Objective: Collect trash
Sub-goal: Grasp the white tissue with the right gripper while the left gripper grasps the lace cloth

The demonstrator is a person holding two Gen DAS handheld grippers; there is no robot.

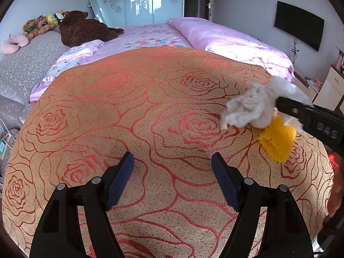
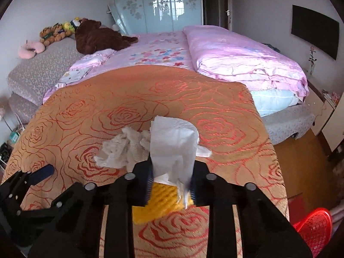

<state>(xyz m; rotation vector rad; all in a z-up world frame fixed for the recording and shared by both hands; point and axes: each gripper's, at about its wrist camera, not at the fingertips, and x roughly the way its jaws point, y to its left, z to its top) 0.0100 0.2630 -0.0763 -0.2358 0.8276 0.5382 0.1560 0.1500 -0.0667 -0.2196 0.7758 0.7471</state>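
My right gripper (image 2: 171, 177) is shut on a white tissue (image 2: 174, 144), with a yellow foam net (image 2: 159, 202) caught under it, held over the orange rose-patterned cloth (image 2: 129, 99). A crumpled greyish tissue (image 2: 122, 150) sits just left of the fingers; whether it is gripped too I cannot tell. In the left wrist view the same bundle shows at the right: crumpled tissue (image 1: 251, 109), yellow net (image 1: 276, 139), with the right gripper (image 1: 281, 105) coming in from the right. My left gripper (image 1: 173, 167) is open and empty above the cloth (image 1: 129, 107), left of the bundle.
A red plastic basket (image 2: 316, 230) stands on the floor at the lower right. Behind the cloth-covered surface is a bed with a pink quilt (image 2: 240, 58) and plush toys (image 2: 96, 36). A cabinet (image 2: 331, 116) stands at the right wall.
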